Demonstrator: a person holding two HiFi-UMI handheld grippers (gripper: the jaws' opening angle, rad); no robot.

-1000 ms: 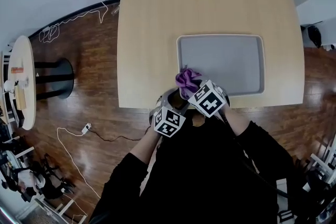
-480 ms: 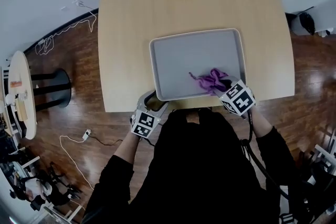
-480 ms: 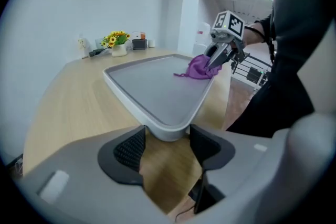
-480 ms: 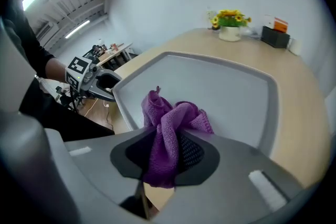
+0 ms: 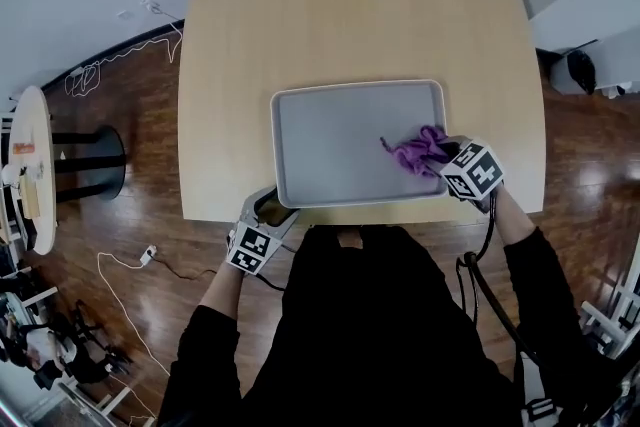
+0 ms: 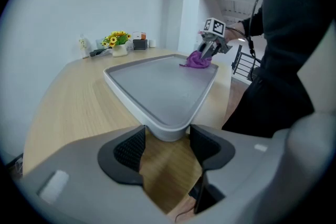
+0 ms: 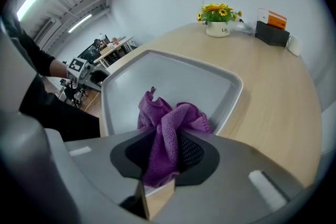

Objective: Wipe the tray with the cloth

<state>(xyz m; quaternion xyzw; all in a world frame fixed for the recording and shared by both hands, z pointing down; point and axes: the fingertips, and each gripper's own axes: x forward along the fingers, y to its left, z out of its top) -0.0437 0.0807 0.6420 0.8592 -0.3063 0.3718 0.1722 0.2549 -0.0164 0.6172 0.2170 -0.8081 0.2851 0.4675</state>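
Head view: a grey tray [image 5: 330, 140] lies on a wooden table [image 5: 250, 45]. The left gripper [image 5: 272, 205] clamps the tray's near left corner, jaws fairly wide. The right gripper [image 5: 447, 158], jaws nearly together, pinches a purple cloth [image 5: 420, 151] resting on the tray's right side.

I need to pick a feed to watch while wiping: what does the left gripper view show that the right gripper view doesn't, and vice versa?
Only the left gripper view: the left gripper closed on the near corner of the grey rectangular plastic tray, with the right gripper seen from outside. Only the right gripper view: the right gripper pads shut on the purple terry cloth, seen close up. Both: the tray, the cloth down in it, the sunflowers in a white pot and the pale wooden table.
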